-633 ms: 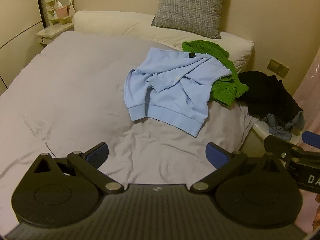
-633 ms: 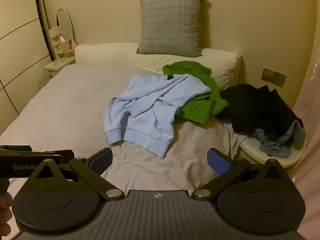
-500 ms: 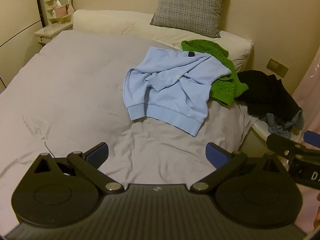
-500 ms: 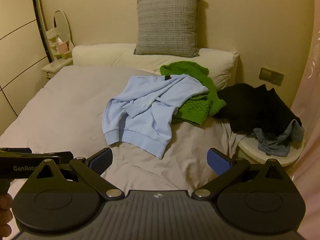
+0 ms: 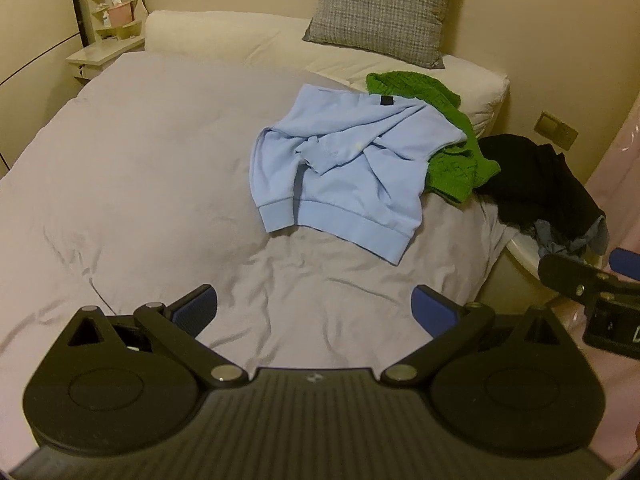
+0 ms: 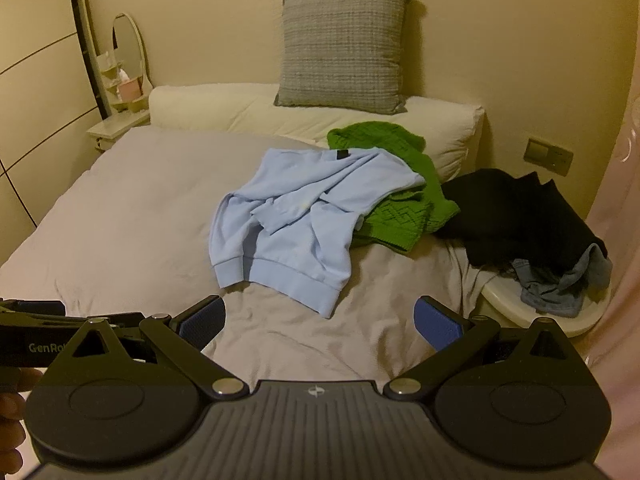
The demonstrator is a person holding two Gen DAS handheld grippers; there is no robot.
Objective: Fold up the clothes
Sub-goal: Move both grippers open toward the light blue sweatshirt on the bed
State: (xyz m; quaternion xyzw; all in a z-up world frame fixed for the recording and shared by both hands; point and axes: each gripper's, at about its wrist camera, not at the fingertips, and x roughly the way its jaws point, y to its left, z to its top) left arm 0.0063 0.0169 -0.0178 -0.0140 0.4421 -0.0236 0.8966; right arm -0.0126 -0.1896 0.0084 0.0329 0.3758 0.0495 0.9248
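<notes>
A light blue sweatshirt (image 5: 352, 172) (image 6: 296, 220) lies crumpled on the grey bed cover (image 5: 152, 168) (image 6: 132, 208), overlapping a green knit sweater (image 5: 452, 160) (image 6: 404, 208) beside the white pillow. My left gripper (image 5: 314, 310) hovers above the cover, short of the sweatshirt's hem, jaws wide apart and empty. My right gripper (image 6: 318, 316) is likewise open and empty, a little nearer the hem. Each gripper shows at the edge of the other's view: the right gripper (image 5: 592, 292), the left gripper (image 6: 48, 320).
A black garment (image 5: 532, 176) (image 6: 520, 216) and a blue-grey cloth (image 6: 560, 284) are heaped on a round white side table (image 6: 516, 300) right of the bed. A grey cushion (image 6: 344, 48) leans on the wall. A nightstand with a mirror (image 6: 124, 88) stands at far left.
Both grippers have edged slightly forward toward the clothes, so the sweatshirt sits a little nearer in view. Both stay open and empty.
</notes>
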